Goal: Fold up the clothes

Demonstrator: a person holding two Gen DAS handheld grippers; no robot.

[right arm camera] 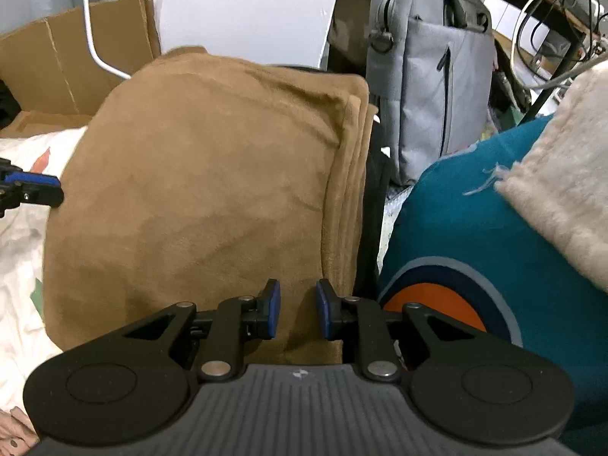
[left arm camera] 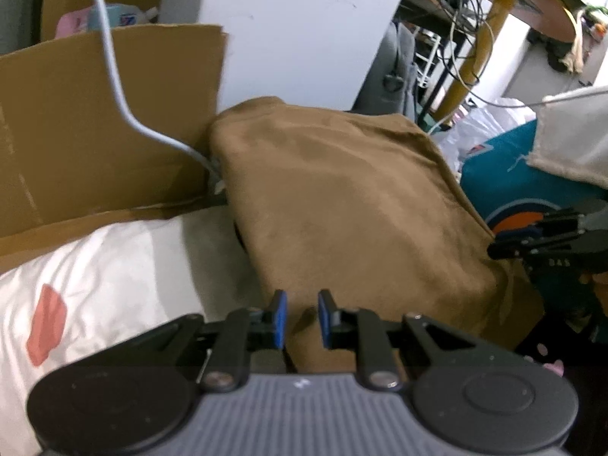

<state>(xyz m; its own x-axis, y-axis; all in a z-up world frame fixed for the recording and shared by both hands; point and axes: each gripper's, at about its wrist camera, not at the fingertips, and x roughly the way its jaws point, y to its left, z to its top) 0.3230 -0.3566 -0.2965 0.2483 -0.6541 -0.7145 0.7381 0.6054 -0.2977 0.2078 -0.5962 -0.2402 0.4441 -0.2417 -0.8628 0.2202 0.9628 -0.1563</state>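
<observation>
A brown fleece cloth (left arm camera: 342,197) (right arm camera: 209,190), folded into a thick pad with several layers showing along its right edge, lies on the bed. My left gripper (left arm camera: 302,319) sits at the cloth's near left edge, its blue pads narrowly apart with a raised crease of cloth pinched between them. At the near right edge my right gripper (right arm camera: 298,313) grips the cloth the same way. Each gripper also shows in the other's view: the right gripper (left arm camera: 494,249) at the cloth's right side, the left gripper (right arm camera: 57,190) at its left side.
A white printed bedsheet (left arm camera: 95,285) lies to the left, with a cardboard box (left arm camera: 95,133) and a white cable (left arm camera: 114,76) behind it. On the right, a teal cushion (right arm camera: 475,228) lies under a cream fleece (right arm camera: 562,190). A grey bag (right arm camera: 429,76) stands beyond.
</observation>
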